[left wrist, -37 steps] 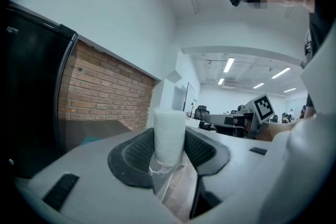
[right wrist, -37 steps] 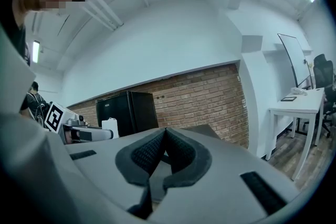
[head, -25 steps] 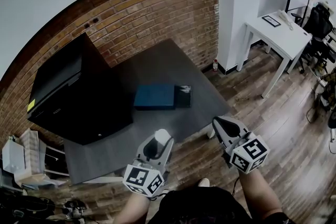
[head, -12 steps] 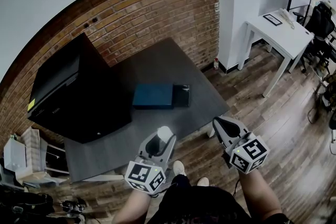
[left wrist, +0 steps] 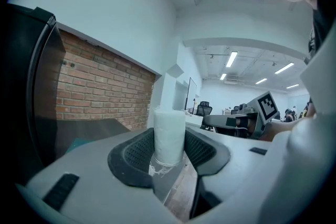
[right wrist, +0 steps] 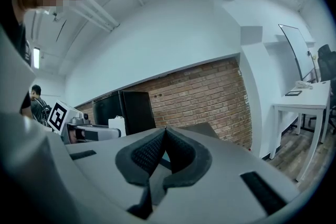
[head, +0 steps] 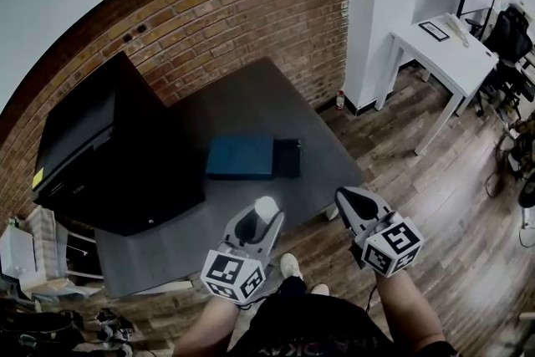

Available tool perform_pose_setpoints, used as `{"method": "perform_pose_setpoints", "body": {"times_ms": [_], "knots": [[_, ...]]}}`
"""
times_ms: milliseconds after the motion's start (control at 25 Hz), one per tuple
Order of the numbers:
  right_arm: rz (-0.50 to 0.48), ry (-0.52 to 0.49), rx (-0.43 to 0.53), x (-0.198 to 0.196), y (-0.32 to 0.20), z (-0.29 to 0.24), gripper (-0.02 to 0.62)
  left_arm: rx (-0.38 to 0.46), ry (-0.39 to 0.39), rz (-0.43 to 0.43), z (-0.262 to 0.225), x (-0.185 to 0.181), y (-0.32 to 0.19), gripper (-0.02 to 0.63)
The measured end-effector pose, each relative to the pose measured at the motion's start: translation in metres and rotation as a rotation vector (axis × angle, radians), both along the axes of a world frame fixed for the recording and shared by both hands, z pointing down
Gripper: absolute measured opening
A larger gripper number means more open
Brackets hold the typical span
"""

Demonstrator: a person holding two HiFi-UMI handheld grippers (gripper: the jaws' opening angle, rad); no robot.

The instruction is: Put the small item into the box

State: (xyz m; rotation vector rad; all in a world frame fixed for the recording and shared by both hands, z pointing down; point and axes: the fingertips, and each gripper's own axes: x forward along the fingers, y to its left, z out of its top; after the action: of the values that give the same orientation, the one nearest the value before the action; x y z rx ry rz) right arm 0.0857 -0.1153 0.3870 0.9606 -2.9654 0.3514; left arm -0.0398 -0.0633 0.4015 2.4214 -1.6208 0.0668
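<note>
A small white cylinder (left wrist: 169, 136) stands upright between the pads of my left gripper (head: 261, 217), which is shut on it; the same white cylinder (head: 266, 207) shows over the near edge of the dark table (head: 251, 104). A teal box (head: 241, 157) lies flat on the table's middle, with a small black box (head: 287, 156) against its right side. My right gripper (head: 355, 201) hangs off the table's near right corner, its pads pressed together with nothing between them (right wrist: 164, 150).
A large black case (head: 109, 146) covers the table's left part. A brick wall (head: 217, 21) runs behind the table. A white desk (head: 443, 46) stands to the far right on the wood floor (head: 418, 180). The person's shoes (head: 291, 267) are below.
The head view has shifted slightly; my left gripper with the white cylinder has edged forward toward the table. The right gripper has barely moved.
</note>
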Motion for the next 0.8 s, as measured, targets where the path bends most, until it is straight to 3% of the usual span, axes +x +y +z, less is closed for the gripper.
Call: {"method": "perform_pose_setpoints", "body": {"times_ms": [800], "knots": [[0.059, 0.044, -0.101, -0.061, -0.117, 0.066, 0.018, -0.15, 0.003, 0.056, 0.083, -0.041, -0.139, 0.196]]}}
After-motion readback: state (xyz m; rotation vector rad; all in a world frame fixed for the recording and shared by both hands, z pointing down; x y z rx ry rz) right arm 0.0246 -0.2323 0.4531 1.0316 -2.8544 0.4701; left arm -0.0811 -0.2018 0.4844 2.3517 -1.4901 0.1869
